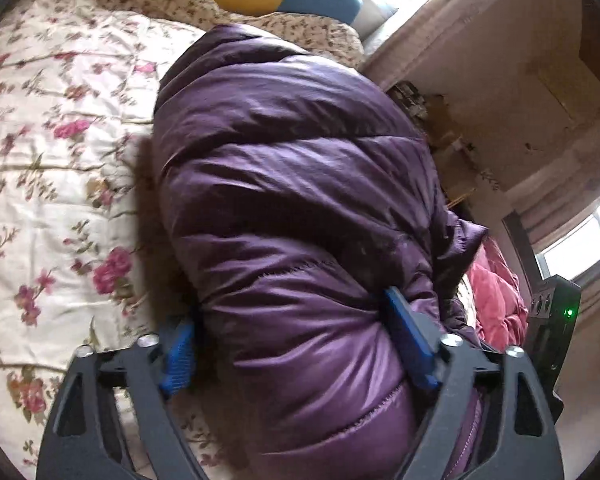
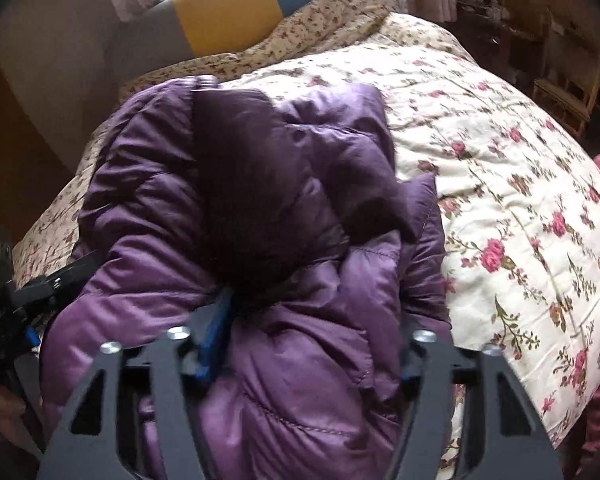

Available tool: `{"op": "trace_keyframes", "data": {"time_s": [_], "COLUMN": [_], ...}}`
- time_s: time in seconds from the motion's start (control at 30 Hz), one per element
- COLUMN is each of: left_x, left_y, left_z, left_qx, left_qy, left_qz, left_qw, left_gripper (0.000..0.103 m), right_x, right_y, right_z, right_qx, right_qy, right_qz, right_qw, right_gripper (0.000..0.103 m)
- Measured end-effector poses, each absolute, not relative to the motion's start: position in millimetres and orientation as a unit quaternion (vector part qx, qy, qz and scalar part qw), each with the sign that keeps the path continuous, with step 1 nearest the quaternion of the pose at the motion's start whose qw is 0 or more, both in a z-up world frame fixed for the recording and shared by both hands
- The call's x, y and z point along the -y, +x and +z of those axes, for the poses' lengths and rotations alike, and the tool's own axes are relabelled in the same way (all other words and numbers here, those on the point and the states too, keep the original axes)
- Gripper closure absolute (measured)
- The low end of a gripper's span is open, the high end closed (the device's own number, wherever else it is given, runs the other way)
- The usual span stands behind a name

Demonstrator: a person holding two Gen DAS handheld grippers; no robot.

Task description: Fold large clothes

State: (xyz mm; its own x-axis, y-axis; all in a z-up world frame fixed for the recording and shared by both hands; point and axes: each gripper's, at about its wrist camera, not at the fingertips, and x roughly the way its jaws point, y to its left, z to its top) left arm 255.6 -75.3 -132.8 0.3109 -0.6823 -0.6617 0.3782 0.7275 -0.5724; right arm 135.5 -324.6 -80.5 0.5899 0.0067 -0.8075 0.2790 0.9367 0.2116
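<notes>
While the purple down jacket (image 1: 284, 208) lies bundled on the bed, I have both tools buried in its near end. My left tool (image 1: 296, 344) stands wide, its blue pads (image 1: 406, 336) pressed into either side of a thick quilted roll of the jacket, so it is clamped on that padding. My right tool (image 2: 300, 344) is also spread wide around a puffy fold of the same jacket (image 2: 260, 216); one blue pad (image 2: 214, 340) shows sunk into the fabric, the other is mostly hidden by it. From the right wrist camera the left tool (image 2: 32, 300) shows at the jacket's left edge.

The jacket sits on a cream floral quilt (image 1: 48, 152) with pink roses, near the edge of the bed. Beyond it lies a second cover with a smaller brown flower print (image 2: 320, 20), and behind that a headboard (image 2: 228, 16) in yellow, teal and grey blocks. A pink-red padded garment (image 1: 496, 296) lies just past the jacket on the left camera's right side. I can read no label, brand or writing on the jacket or anything else.
</notes>
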Motion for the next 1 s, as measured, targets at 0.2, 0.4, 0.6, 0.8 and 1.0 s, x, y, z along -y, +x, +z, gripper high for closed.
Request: {"op": "trace_keyframes", "data": {"time_s": [0.2, 0.4, 0.6, 0.8, 1.0], "left_x": [64.1, 26.3, -50.3, -137.3, -197.1], "left_y": [251.6, 242.0, 234.3, 221.1, 208.2], "left_z": [-113.4, -93.7, -74.3, -58.1, -65.1], "left_qx": [-0.463, -0.438, -0.413, -0.391, -0.388], "left_qy": [-0.152, -0.15, -0.157, -0.173, -0.199], "left_qz": [-0.353, -0.333, -0.278, -0.21, -0.167], "left_qw": [0.799, 0.822, 0.853, 0.879, 0.884], "left_gripper": [0.053, 0.053, 0.053, 0.053, 0.053], "right_x": [305.4, 259.9, 184.5, 105.0, 54.5], "right_y": [133.3, 143.3, 173.0, 195.9, 196.2], "right_z": [-67.4, -60.9, -58.4, -59.0, -64.0], "right_qx": [-0.432, -0.429, -0.426, -0.423, -0.419], "right_qy": [0.136, 0.119, 0.084, 0.046, 0.001], "right_qz": [-0.061, -0.017, 0.054, 0.114, 0.13], "right_qw": [0.89, 0.895, 0.899, 0.898, 0.899], "right_gripper": [0.074, 0.076, 0.077, 0.077, 0.078]}}
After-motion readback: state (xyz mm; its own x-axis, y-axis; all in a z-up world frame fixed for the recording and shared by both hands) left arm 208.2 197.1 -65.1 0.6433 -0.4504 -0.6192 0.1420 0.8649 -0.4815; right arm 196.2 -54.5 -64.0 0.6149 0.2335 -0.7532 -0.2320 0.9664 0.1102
